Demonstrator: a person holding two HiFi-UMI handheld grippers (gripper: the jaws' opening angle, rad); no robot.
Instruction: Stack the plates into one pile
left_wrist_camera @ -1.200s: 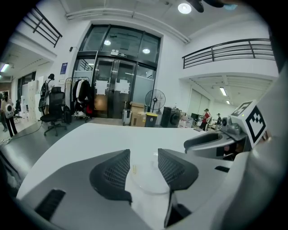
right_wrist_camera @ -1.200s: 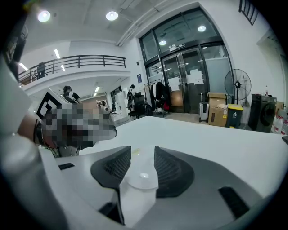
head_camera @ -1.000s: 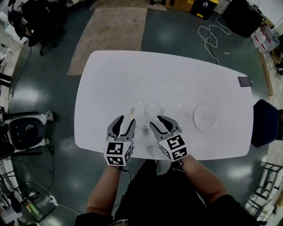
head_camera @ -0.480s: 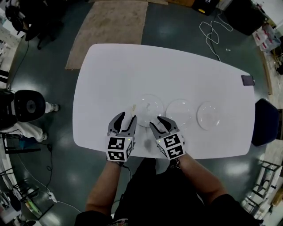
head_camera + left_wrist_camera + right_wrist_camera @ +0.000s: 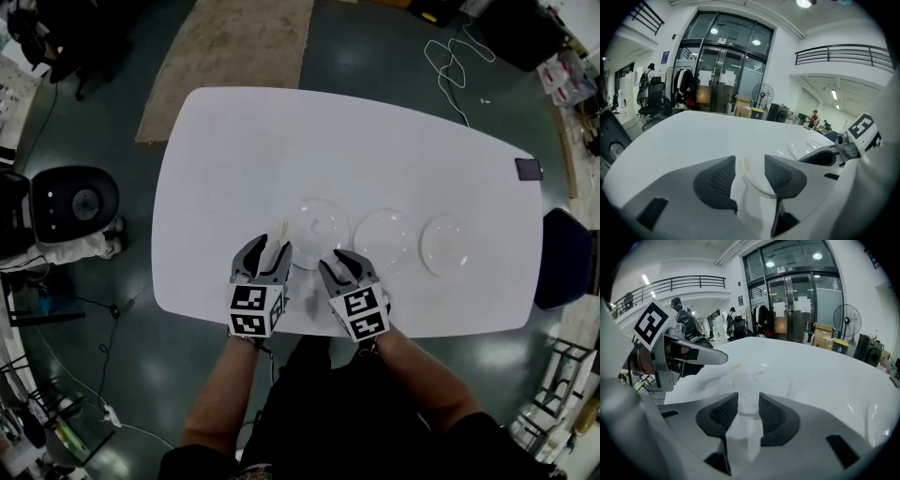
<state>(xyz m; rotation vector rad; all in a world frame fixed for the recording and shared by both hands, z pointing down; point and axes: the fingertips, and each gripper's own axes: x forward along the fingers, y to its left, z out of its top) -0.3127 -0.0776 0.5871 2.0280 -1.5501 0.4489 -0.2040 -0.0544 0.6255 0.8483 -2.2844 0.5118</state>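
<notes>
Three clear plates lie in a row on the white table [image 5: 244,150]: a left plate [image 5: 317,232], a middle plate [image 5: 385,240] and a right plate [image 5: 444,244]. My left gripper [image 5: 269,247] is open at the left plate's near-left rim. In the left gripper view that rim [image 5: 757,180] shows between the jaws of the left gripper [image 5: 750,159]. My right gripper [image 5: 337,259] is open at the same plate's near-right rim. Its jaws have just been closing. In the right gripper view the left plate [image 5: 754,378] lies just past the right gripper [image 5: 748,395], untouched by the pads.
A small yellowish tag [image 5: 281,229] sticks to the left plate's rim. A phone [image 5: 528,169] lies near the table's right edge, and a blue chair [image 5: 565,260] stands beyond it. A rug [image 5: 234,56] and a cable [image 5: 457,66] lie on the floor, with a round machine [image 5: 70,202] at the left.
Both grippers have sunk toward the table at the left plate's near rim. The right jaws stand a little narrower. The round machine on the floor has shifted.
</notes>
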